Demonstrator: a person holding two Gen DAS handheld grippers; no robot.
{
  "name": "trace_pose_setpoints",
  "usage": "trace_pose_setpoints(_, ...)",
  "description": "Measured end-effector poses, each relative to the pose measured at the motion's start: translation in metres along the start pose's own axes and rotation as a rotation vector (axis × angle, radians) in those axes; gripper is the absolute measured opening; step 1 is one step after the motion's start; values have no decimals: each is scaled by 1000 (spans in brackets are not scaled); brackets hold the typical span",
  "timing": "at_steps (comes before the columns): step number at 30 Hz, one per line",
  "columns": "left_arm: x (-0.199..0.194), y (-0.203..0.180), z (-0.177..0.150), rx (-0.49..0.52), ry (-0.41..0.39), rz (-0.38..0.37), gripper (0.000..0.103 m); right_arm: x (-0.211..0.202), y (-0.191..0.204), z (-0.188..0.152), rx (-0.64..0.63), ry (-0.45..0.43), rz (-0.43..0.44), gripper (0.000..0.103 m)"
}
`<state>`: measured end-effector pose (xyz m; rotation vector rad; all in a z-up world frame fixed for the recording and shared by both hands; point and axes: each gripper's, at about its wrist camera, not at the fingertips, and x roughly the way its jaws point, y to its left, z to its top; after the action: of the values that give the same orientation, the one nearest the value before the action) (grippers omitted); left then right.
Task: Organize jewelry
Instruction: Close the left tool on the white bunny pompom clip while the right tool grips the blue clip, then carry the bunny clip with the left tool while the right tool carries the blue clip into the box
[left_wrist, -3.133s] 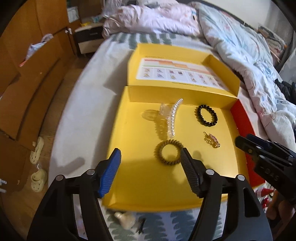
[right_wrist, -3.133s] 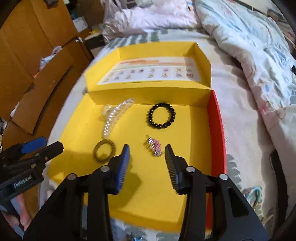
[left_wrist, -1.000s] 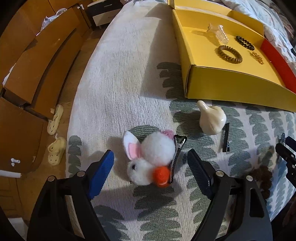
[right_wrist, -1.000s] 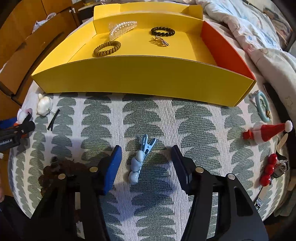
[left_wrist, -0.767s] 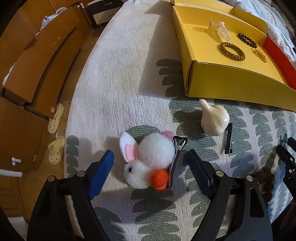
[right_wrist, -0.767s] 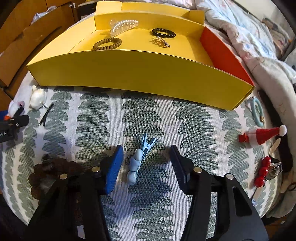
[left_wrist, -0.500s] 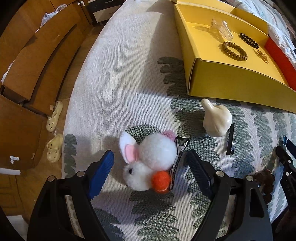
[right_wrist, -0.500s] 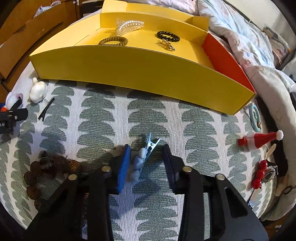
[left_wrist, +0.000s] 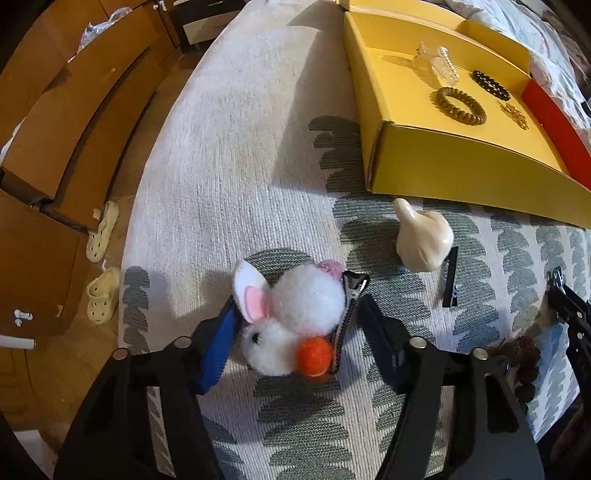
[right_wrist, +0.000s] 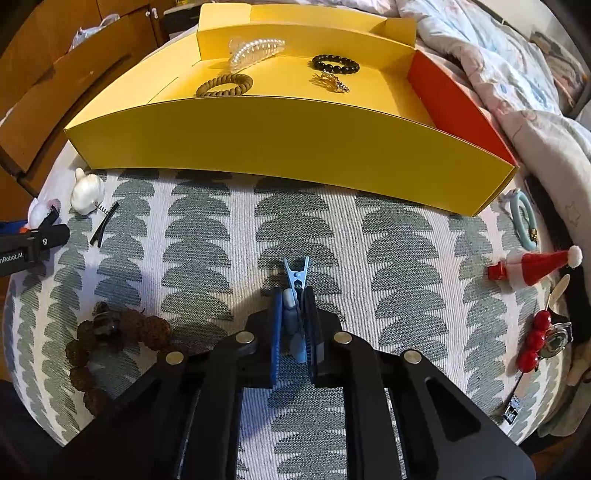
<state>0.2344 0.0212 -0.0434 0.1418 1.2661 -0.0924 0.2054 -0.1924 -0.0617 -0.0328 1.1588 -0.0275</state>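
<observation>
White pom-pom fluff fills the gap of the left gripper (left_wrist: 295, 338) in the left wrist view: a rabbit hair clip (left_wrist: 291, 321) with a pink ear, an orange ball and a metal alligator clip along its right side lies on the patterned bedspread (left_wrist: 229, 155). The jaws stand part-way closed around it, the blue pad at the rabbit's ear and the dark pad just beside the metal clip; whether they grip it already I cannot tell. A good close presses on the pom-pom body and the clip together, since fluff alone would likely slip. A cream duck-shaped clip (left_wrist: 423, 238) and a black hairpin (left_wrist: 450, 277) lie near, between the rabbit and the yellow box (left_wrist: 461, 173).

From the right wrist view, the right gripper (right_wrist: 293, 314) is closed tight on a blue hair clip (right_wrist: 295, 280), whose forked end pokes out ahead of the pads. It sits low over the bedspread, well short of the box wall. My judgement: lift straight up first to clear that wall, then set it on bare floor beside the brown coil hair tie (right_wrist: 224, 85) and black bead bracelet (right_wrist: 335, 63).
</observation>
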Motion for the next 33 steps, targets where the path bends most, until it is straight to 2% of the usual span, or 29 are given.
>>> trace_pose_setpoints(4, -2, -1, -1, 2, -2, -6, 53, -2, -2, 0, 11, 1, 21, 12)
trace_pose_setpoints(9, -5, 5, 0, -18, -2, -35, 47, -6, -12, 1, 34, -4, 47, 12)
trace_pose_setpoints(18, -18, 11, -3, -38, -34, -58, 45, -23, -28, 3, 76, -44, 77, 12)
trace_pose_setpoints(33, -55, 15, 0, -78, -127, -129, 45, -59, -39, 12, 117, -116, 187, 12)
